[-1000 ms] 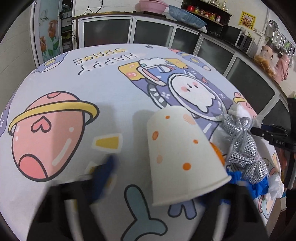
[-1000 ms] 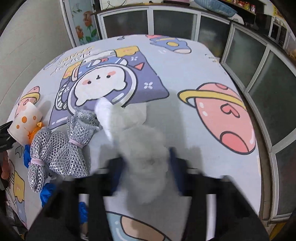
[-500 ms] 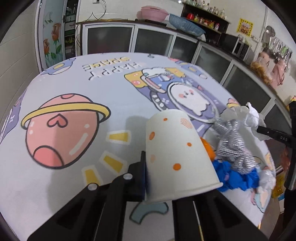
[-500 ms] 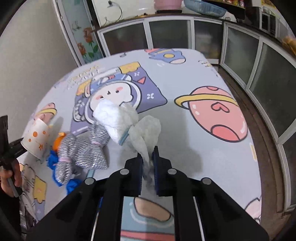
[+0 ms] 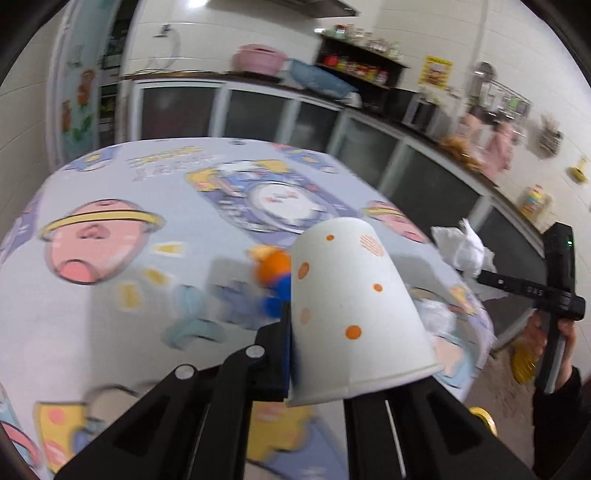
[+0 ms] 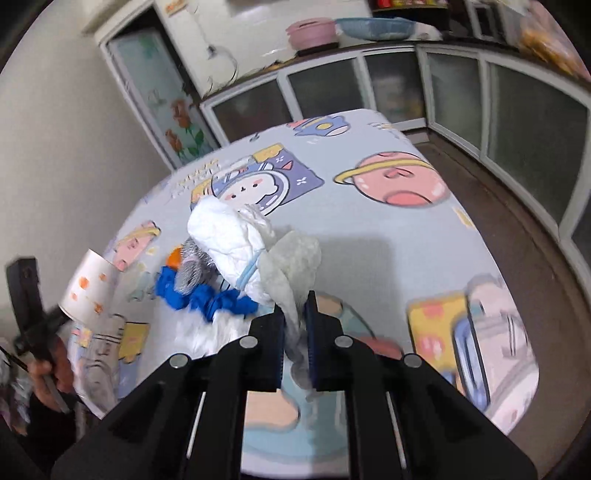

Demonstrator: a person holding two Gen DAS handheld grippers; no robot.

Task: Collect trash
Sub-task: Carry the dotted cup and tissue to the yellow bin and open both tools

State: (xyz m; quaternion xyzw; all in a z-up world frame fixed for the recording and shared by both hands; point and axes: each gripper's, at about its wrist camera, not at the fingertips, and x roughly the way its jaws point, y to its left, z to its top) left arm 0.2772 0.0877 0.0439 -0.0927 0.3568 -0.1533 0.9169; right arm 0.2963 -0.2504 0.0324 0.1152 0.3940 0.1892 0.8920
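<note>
Our left fingers [image 5: 291,354] are clamped on the rim of the paper cup [image 5: 354,306], which hangs upside down, clear of the counter [image 5: 110,314]. Our right fingers [image 6: 294,332] are pinched tight on a wad of tissue [image 6: 255,254], also lifted off the surface. So we judge two pieces collected, neither yet binned; no bin shows in either view. Left behind on the space-print cloth are a blue rag [image 6: 207,299], a silver mesh bundle [image 6: 194,271] and something orange [image 6: 173,256], all bunched together near the edge. Beyond the counter, glass-fronted cabinets [image 6: 461,96] line the walls, with basins [image 6: 314,31] on top
</note>
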